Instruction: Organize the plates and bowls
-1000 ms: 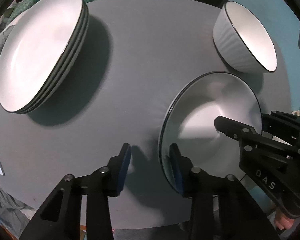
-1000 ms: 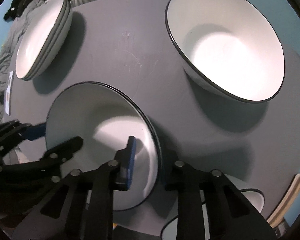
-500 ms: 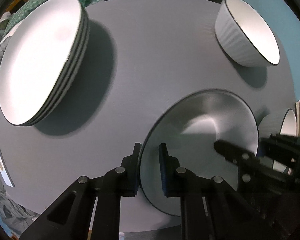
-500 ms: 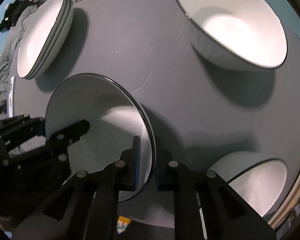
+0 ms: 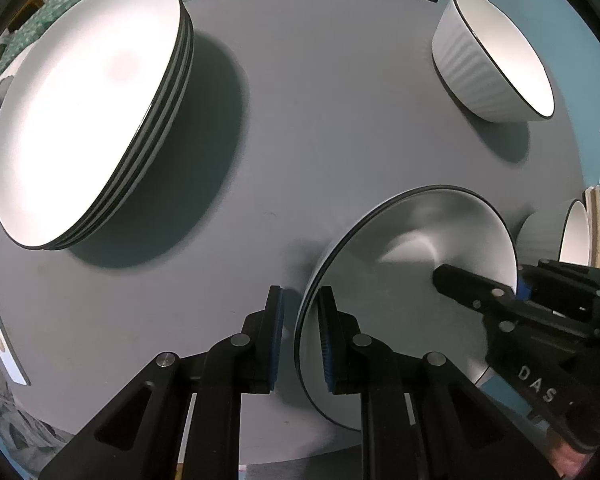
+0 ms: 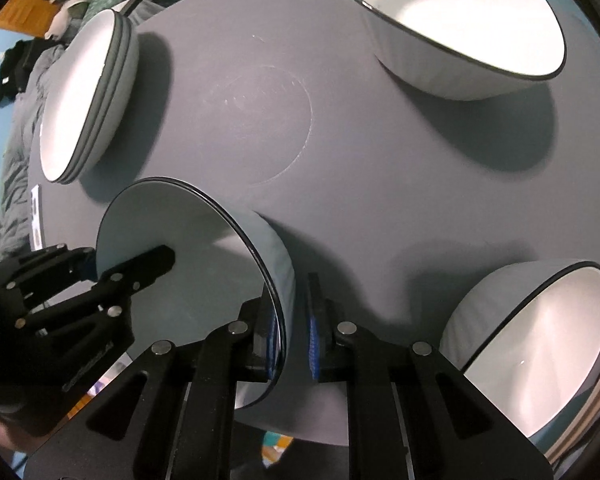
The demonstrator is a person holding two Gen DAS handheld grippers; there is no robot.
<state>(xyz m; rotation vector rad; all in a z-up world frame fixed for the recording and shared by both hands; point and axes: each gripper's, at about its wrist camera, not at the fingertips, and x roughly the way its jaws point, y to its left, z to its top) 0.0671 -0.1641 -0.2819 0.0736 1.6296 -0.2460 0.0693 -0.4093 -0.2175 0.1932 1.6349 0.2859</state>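
Plate [image 5: 400, 280] rim between parted fingers of left gripper [image 5: 300, 336] and right gripper [image 6: 294, 320]

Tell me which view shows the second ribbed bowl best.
Right wrist view: the ribbed bowl shows its outer wall, dark rim and white inside, beside the right gripper. Left wrist view catches it only at the frame edge, partly hidden.
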